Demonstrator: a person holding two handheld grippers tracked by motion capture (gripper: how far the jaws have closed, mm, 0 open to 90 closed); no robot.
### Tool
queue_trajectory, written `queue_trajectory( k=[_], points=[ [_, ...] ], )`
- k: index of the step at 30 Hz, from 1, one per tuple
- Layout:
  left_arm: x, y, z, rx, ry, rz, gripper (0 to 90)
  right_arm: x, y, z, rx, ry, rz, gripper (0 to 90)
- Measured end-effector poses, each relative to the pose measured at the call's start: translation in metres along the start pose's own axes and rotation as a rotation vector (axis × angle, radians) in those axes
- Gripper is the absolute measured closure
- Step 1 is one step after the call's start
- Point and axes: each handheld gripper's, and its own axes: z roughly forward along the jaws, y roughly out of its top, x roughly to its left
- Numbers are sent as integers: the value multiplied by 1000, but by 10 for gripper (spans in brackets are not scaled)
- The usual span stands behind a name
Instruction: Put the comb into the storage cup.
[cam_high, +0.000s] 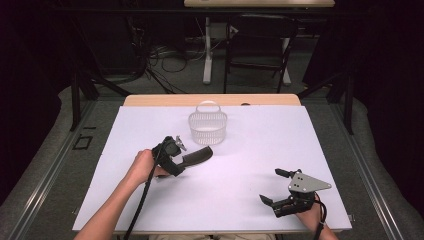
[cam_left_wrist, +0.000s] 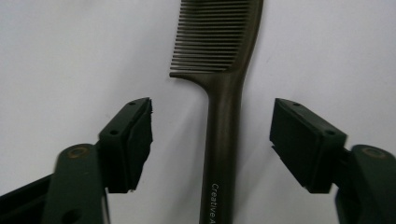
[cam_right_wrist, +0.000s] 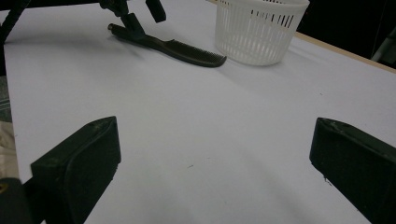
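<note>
A dark comb (cam_high: 198, 155) lies flat on the white table sheet, just in front of the basket. My left gripper (cam_high: 181, 154) is lowered over its handle end. In the left gripper view the comb's handle (cam_left_wrist: 224, 116) runs up between the two jaws of my left gripper (cam_left_wrist: 212, 123), with a gap on each side; the pads do not touch it. My right gripper (cam_high: 270, 185) rests near the table's front right, open and with nothing between its jaws (cam_right_wrist: 215, 140). From there the comb (cam_right_wrist: 182, 50) is seen lying beside the basket.
A small white slotted basket (cam_high: 207, 127) with a handle stands at the middle back of the white sheet (cam_high: 260, 145); it is also in the right gripper view (cam_right_wrist: 254, 32). A chair and table legs stand on the floor beyond the table.
</note>
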Motion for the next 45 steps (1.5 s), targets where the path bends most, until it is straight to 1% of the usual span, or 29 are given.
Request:
queue_trajectory(
  k=[2,4,6,9,12,13,14,16,17,19,21,24,27,28,31,33,35,38,39,42,43,45],
  points=[
    [1,2,2,18,-14,1,365,0,0,0,1,1,-1,15],
    [0,5,5,45,-27,15,417,0,0,0,2,2,-2,15],
    [0,7,7,60,-33,17,450,0,0,0,5,2,-4,15],
    [0,10,9,83,-45,24,539,0,0,0,7,3,-5,15],
    [1,13,11,102,-54,31,595,1,0,0,9,3,-4,15],
    [1,14,11,111,-64,36,610,1,0,0,8,3,-5,15],
    [1,14,12,113,-70,38,619,1,0,0,9,3,-7,15],
    [1,15,13,133,-62,51,638,1,0,0,9,4,-7,15],
    [1,16,14,146,-71,52,641,1,0,0,10,4,-7,15],
    [1,17,16,161,-71,59,656,1,0,0,10,4,-8,15],
    [2,18,17,169,-76,70,665,1,0,1,12,7,-7,15],
    [3,18,17,172,-87,71,671,1,0,1,13,6,-8,15],
    [4,20,17,184,-99,92,694,1,0,1,18,7,-9,15],
    [3,20,18,189,-101,93,705,1,0,1,19,7,-7,15],
    [2,22,18,200,-95,110,717,2,0,1,20,9,-9,16],
    [1,22,18,194,-89,113,720,2,0,1,21,8,-10,15],
    [1,22,17,201,-98,114,721,1,0,1,21,8,-9,15],
    [2,20,14,185,-91,113,721,1,0,1,21,8,-9,16],
    [2,20,13,171,-88,110,722,1,0,1,21,8,-9,16],
    [1,18,8,147,-98,100,722,1,0,1,23,7,-10,16],
    [0,17,7,130,-102,89,722,2,0,1,22,7,-10,15],
    [-1,16,6,118,-103,97,722,1,0,1,20,7,-12,16]
  ],
)
